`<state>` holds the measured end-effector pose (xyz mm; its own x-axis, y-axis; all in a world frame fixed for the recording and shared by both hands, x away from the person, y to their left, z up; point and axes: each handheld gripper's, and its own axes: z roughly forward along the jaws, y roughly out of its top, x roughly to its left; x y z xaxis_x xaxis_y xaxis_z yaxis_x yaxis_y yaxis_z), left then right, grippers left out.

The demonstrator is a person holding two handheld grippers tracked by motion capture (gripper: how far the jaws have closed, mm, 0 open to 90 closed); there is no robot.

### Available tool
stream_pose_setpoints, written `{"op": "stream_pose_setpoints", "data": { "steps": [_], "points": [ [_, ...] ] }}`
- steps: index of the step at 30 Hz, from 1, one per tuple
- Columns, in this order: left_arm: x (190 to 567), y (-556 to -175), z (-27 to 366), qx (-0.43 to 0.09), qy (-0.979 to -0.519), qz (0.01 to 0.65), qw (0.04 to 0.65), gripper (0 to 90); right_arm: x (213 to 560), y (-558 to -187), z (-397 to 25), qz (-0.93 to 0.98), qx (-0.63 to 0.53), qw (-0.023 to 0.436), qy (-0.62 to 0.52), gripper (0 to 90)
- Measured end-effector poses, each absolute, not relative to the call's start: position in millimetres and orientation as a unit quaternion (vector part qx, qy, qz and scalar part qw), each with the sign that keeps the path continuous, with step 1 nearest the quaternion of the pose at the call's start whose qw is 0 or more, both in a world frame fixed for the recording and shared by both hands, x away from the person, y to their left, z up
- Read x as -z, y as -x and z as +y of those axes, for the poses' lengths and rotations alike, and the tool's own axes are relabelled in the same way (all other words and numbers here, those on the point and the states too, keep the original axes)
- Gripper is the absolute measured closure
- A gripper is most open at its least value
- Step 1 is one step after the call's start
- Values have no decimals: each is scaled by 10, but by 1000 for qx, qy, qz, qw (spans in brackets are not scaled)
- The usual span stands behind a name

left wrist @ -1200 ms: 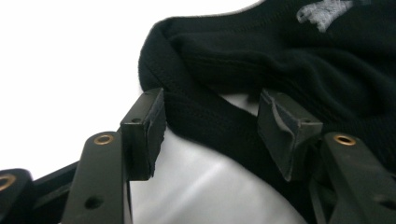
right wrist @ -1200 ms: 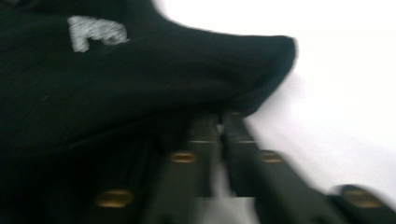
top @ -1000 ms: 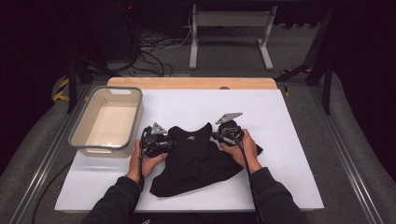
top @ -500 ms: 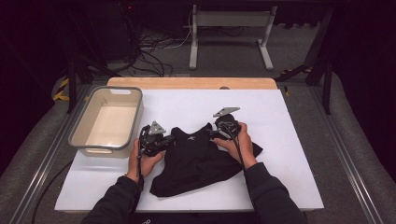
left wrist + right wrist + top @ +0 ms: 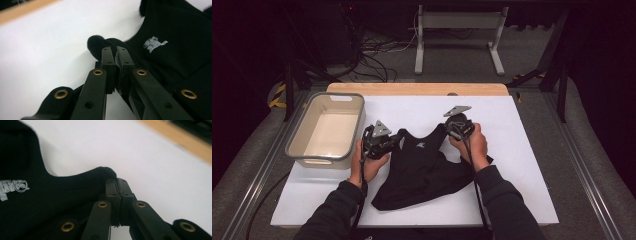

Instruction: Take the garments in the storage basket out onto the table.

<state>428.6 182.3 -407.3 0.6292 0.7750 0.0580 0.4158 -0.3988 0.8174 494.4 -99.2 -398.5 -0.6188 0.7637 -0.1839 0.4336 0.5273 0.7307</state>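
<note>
Since a second ago both grippers have carried the top's straps a little farther up the counter (image 5: pixel 522 150), and the right one now sits higher than the left. My left gripper (image 5: pixel 114 51) is pinched tight on one shoulder strap of the black tank top (image 5: pixel 422 165), and my right gripper (image 5: pixel 117 182) is clamped on the other strap. That top lies spread on the white sheet, hem toward me, just right of the beige tub (image 5: pixel 297 145).
</note>
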Motion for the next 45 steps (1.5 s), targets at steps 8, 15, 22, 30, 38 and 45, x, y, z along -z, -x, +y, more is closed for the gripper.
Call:
{"op": "stream_pose_setpoints", "data": {
  "steps": [8,15,22,30,38,45],
  "points": [
    [3588,-4703,1709,-253,-787,371,422,867,3520,-5042,-1289,795,-353,326,-370,890],
    [3460,-4970,1692,-287,-778,390,401,866,3334,-5205,-1459,764,-368,346,-402,887],
    [3490,-5184,1698,-294,-771,416,381,863,3365,-5319,-1488,749,-369,351,-425,810],
    [3529,-5167,1639,-280,-771,428,379,716,3448,-5347,-1486,754,-392,298,-434,471],
    [3548,-4911,1506,-275,-774,405,401,512,3422,-5232,-1469,755,-409,284,-426,331],
    [3855,-4288,1438,-243,-812,331,414,376,3598,-4860,-1568,793,-413,243,-375,347]
  ]
}}
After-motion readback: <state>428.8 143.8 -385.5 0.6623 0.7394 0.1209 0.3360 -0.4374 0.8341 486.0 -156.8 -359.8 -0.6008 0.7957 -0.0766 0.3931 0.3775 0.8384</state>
